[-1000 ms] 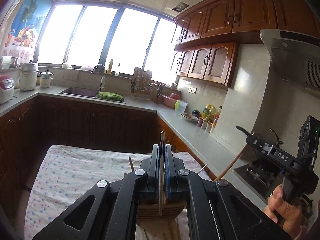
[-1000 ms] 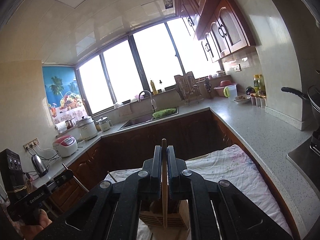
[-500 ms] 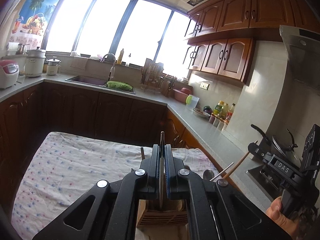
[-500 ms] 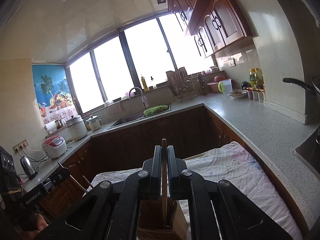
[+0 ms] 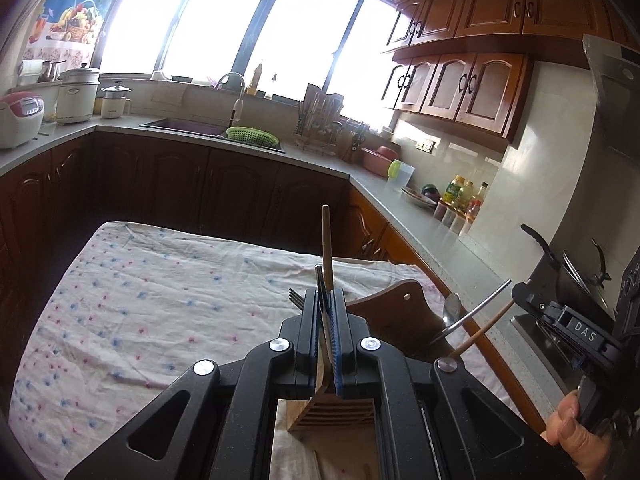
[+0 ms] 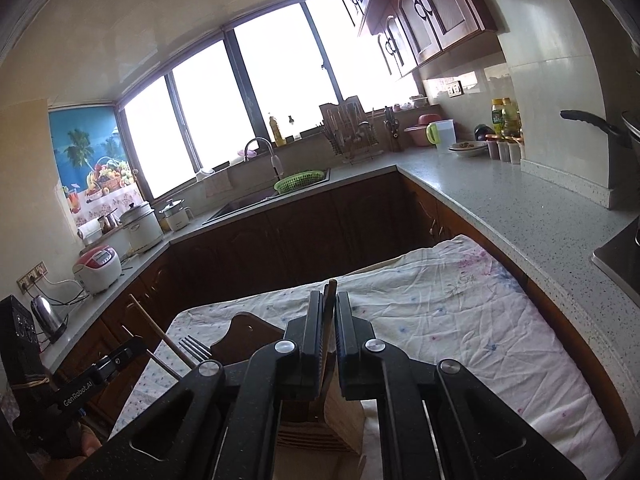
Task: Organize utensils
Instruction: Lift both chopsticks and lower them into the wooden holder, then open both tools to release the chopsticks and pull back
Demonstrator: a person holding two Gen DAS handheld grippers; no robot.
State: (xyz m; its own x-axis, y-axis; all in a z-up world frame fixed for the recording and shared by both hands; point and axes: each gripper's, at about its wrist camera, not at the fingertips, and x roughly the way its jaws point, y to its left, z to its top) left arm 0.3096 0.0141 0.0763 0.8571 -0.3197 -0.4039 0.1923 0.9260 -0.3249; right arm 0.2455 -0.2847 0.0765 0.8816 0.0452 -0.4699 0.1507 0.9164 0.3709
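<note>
Left gripper: jaws pressed together on a thin wooden stick and a dark metal handle; both rise upright above the fingertips.
Right gripper: jaws pinched on a dark slender utensil handle, only its tip showing above the pads; what kind of utensil it is cannot be told.
Wooden holder: slatted box standing on the cloth, directly under both grippers; seen again in the right wrist view.
Fork: tines poking up just left of the left gripper's fingers.
Spoon: bowl upward, to the right of the left gripper, near a slanted metal rod and a wooden chopstick.
Cutting board: dark wood with a hanging hole, behind the holder.
Cloth: white with small blue and pink flecks, covering the table.
Surroundings: grey worktop, sink with green basket, rice cooker.
</note>
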